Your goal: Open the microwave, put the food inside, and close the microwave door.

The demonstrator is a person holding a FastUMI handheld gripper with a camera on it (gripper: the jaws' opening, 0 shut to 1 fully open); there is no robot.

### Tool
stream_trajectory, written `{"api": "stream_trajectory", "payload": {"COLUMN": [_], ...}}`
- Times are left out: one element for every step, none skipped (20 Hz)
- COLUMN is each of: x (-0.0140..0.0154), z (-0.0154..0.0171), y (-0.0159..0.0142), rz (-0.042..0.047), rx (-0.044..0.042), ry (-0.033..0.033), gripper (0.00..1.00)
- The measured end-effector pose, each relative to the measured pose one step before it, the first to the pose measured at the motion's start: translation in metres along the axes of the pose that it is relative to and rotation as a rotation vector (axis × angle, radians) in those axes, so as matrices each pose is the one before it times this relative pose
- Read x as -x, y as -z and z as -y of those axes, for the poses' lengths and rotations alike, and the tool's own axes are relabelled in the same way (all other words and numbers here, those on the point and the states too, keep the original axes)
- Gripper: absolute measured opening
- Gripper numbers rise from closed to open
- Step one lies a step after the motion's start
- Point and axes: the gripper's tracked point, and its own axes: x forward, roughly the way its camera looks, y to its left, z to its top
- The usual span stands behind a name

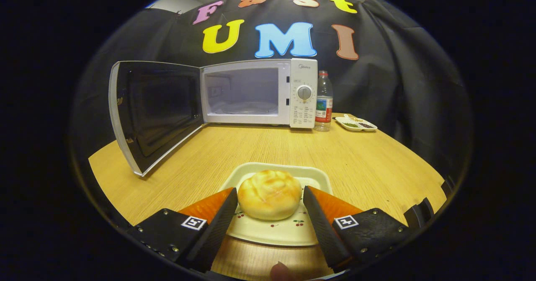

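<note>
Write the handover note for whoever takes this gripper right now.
Gripper: open, fingers on either side of the bun; whether they touch it I cannot tell.
Bun sits on the plate on the table, in front of the microwave.
Done: microwave door swung fully open; the cavity looks empty.
Left: close on the bun, carry it inside, shut the door.

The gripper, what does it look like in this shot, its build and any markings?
The gripper has two wedge-shaped fingers tapering forward, each on a black, textured block fastened with small screws. Each block carries a square black-and-white marker tag on top. No cables visible.
</note>
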Motion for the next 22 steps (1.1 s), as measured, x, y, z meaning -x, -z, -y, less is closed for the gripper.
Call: {"api": "stream_trajectory", "payload": {"x": [-0.00346, 0.00003, -0.00265, -0.00204, -0.00147, 0.00104, 0.00184, 0.00181, 0.00333, 0.00258, 0.0021, 0.0001, -0.00055, -0.00153, -0.0028, -0.00349, -0.00402, -0.0052, -0.00618, -0.00596, -0.00742, -0.00961], "z": [-0.00259, -0.0017, 0.00044, 0.00092, 0.00002, -0.00096, -0.00423, -0.00378, -0.00339, -0.00246, -0.00382, -0.00278, -0.00484, -0.00649, -0.00469, -0.00459, -0.00535, -0.00464, -0.00265, -0.00281, -0.00161, -0.00025], "y": [0.00017, -0.00137, -0.00039, -0.00162, -0.00136, -0.00043, -0.00198, -0.00302, -0.00575, -0.00569, -0.00881, -0.00708, -0.0095, -0.00923, -0.01014, -0.00967, -0.01268, -0.01101, -0.01245, -0.01082, -0.01115, -0.00787], "rz": [-0.00599, 0.00402, 0.00118, 0.00179, -0.00105, -0.00034, 0.00257, 0.00862, 0.01324, 0.01751, 0.01872, 0.01592, 0.01383, 0.01071, 0.00884, 0.00475, 0.00904, 0.0079, 0.00605, 0.00969, 0.00978, 0.00582], "rx": [-0.00217, -0.0017, -0.009, -0.00657, -0.0019, 0.00292, 0.00542, 0.00795, 0.01464, 0.01634, 0.01241, 0.00772, 0.00407, -0.00077, -0.006, -0.0056, -0.00562, -0.00637, -0.00536, -0.00097, 0.00357, 0.0038], "ry": [-0.01297, -0.01164, -0.00131, -0.00781, -0.0032, -0.00957, -0.01607, -0.01272, -0.00589, -0.00606, -0.00515, -0.00844, -0.01395, -0.01746, -0.01507, -0.01428, -0.01565, -0.00926, -0.00806, -0.0056, -0.00238, 0.00239], "gripper": [0.96, 0.96, 0.95, 0.92, 0.85, 0.84, 0.84, 0.84, 0.84, 0.84, 0.84, 0.84, 0.84, 0.84, 0.84, 0.84, 0.84, 0.84, 0.83, 0.83, 0.84, 0.83]}}
